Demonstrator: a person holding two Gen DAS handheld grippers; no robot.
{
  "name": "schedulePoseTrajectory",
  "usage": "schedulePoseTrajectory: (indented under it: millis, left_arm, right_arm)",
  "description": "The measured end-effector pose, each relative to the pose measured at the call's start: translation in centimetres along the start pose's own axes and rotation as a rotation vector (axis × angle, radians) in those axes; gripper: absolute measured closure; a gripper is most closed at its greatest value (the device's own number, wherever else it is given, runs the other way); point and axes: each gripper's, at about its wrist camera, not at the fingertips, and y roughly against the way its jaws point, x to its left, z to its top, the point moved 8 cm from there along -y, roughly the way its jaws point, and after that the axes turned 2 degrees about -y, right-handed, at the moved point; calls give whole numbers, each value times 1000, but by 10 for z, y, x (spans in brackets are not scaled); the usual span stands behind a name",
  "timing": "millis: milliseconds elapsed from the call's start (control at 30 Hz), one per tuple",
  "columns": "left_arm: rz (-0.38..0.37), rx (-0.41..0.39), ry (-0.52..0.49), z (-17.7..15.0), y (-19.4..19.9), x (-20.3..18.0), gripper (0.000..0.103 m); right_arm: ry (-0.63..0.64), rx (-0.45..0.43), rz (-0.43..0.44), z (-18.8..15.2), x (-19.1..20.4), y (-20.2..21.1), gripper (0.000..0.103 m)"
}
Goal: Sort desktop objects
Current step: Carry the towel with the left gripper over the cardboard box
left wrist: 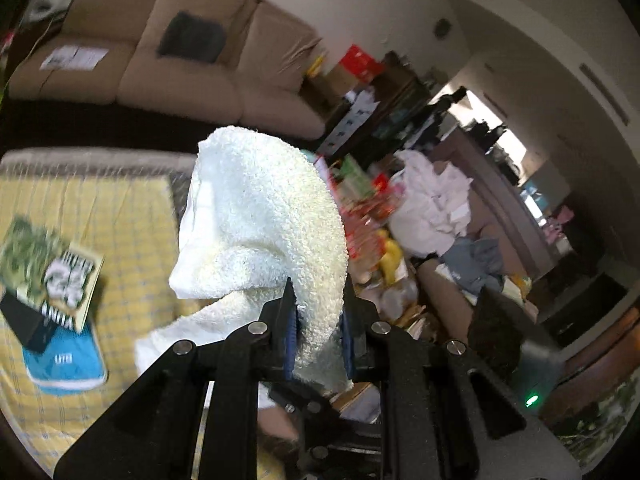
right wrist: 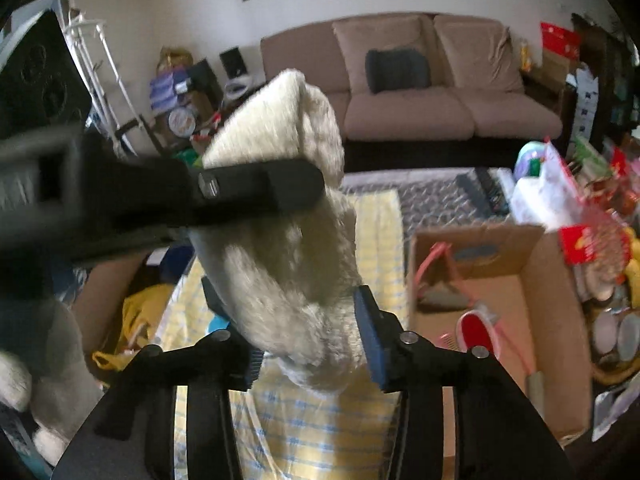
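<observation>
Behind both grippers stands a tan sofa (right wrist: 432, 92) against the wall, and below them lies a table under a yellow checked cloth (left wrist: 132, 216). The left gripper (left wrist: 318, 332) is clenched on a white towel (left wrist: 264, 220), which bulges up ahead of its fingertips and hangs off to the left. On the cloth far to its left lies a stack of books (left wrist: 56, 292). The right gripper (right wrist: 308, 336) has the same towel (right wrist: 296, 264) between its parted jaws; whether the blue pads (right wrist: 374, 344) press it cannot be told. An open cardboard box (right wrist: 556, 280) sits to its right.
</observation>
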Motion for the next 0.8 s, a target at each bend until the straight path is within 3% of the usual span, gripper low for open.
schedulePoseTrajectory:
  millis: [267, 500, 633, 800]
  left_arm:
    - [-41, -39, -100, 50, -4, -97, 87]
    - [-120, -13, -102, 59, -52, -146, 87]
    - [-120, 26, -97, 44, -91, -150, 87]
    - [-125, 95, -22, 19, -145, -117, 87]
  right_arm:
    - [-10, -67, -88, 43, -58, 64, 58]
    - [-60, -87, -171, 49, -128, 96, 58]
    - [-89, -58, -195, 34, -167, 93, 58]
    - [-133, 4, -218, 5, -216, 65, 58]
